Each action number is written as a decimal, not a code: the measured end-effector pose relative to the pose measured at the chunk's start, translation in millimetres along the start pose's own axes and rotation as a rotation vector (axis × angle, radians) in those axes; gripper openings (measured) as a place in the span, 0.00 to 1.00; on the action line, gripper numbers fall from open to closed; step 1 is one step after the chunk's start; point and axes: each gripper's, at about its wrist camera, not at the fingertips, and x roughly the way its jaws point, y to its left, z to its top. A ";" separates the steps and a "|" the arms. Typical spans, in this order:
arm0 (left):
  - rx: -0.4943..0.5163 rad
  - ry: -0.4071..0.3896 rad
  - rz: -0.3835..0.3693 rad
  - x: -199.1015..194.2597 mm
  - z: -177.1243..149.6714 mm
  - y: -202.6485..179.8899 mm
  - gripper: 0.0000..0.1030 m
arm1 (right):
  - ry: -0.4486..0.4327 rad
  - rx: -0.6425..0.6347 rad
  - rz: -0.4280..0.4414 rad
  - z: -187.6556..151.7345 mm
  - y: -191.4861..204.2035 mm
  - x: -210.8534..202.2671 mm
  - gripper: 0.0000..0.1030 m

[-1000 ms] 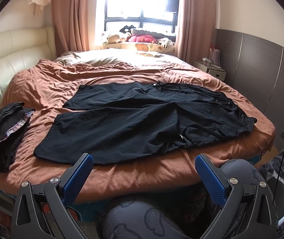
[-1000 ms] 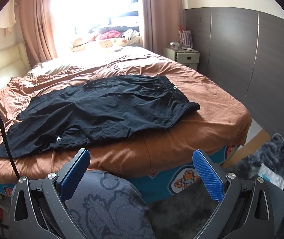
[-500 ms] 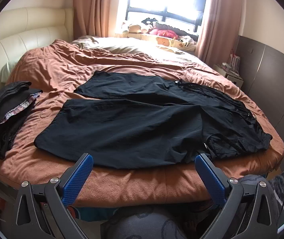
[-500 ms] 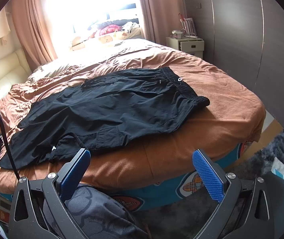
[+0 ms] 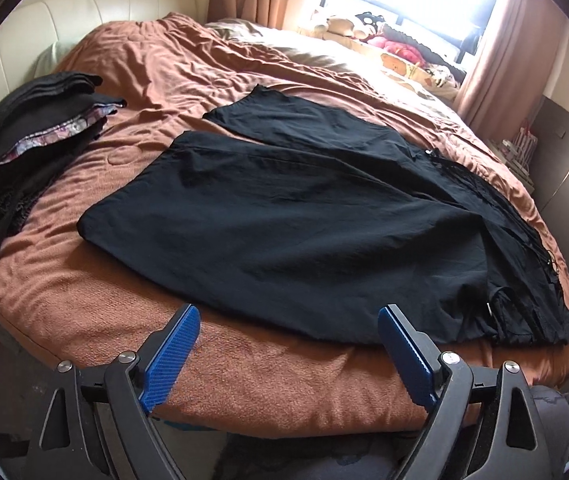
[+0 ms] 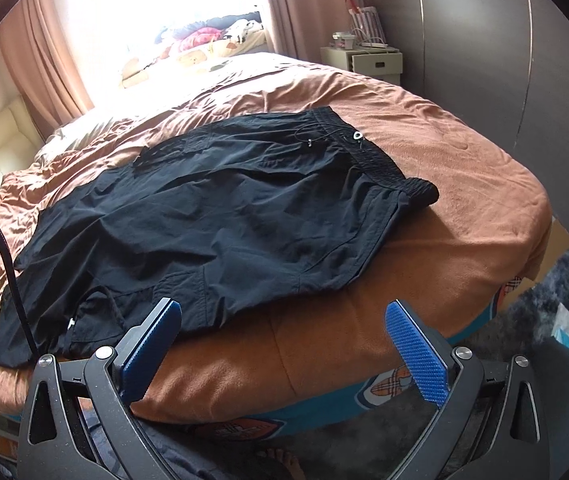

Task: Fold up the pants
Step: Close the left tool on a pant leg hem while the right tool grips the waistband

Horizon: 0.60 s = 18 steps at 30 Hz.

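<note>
Black pants [image 5: 304,208] lie spread flat on the brown bed cover, legs to the left, waistband to the right. In the right wrist view the pants [image 6: 220,216] show their elastic waistband [image 6: 388,168] with a drawstring. My left gripper [image 5: 288,320] hovers over the bed's near edge, just short of the lower trouser leg's hem; its jaws are closing with nothing between them. My right gripper [image 6: 284,316] stands open near the hip side of the pants, its left finger [image 6: 152,340] over the fabric edge, nothing gripped.
A pile of dark folded clothes [image 5: 24,152] sits at the bed's left. The brown bed cover [image 5: 84,300] has bare room around the pants. A nightstand [image 6: 364,62] and dark wall panels stand at the right; a grey rug [image 6: 564,300] lies below. A cable [image 6: 0,248] hangs left.
Both grippers have moved in and down toward the bed's near edge, so the pants loom larger. The left view has rolled and swung leftward; its jaws look slightly narrower.
</note>
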 end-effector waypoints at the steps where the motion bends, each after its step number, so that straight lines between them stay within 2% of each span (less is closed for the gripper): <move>1: -0.012 0.007 0.005 4.4 0.3 5.4 0.88 | 0.005 0.001 -0.005 2.2 -0.1 6.0 1.00; 12: -0.162 0.075 0.036 44.0 7.5 59.4 0.81 | 0.098 0.023 -0.011 14.7 -1.2 63.6 1.00; 18: -0.233 0.086 0.013 48.0 3.9 81.1 0.81 | 0.119 0.040 0.022 17.3 -4.9 83.1 1.00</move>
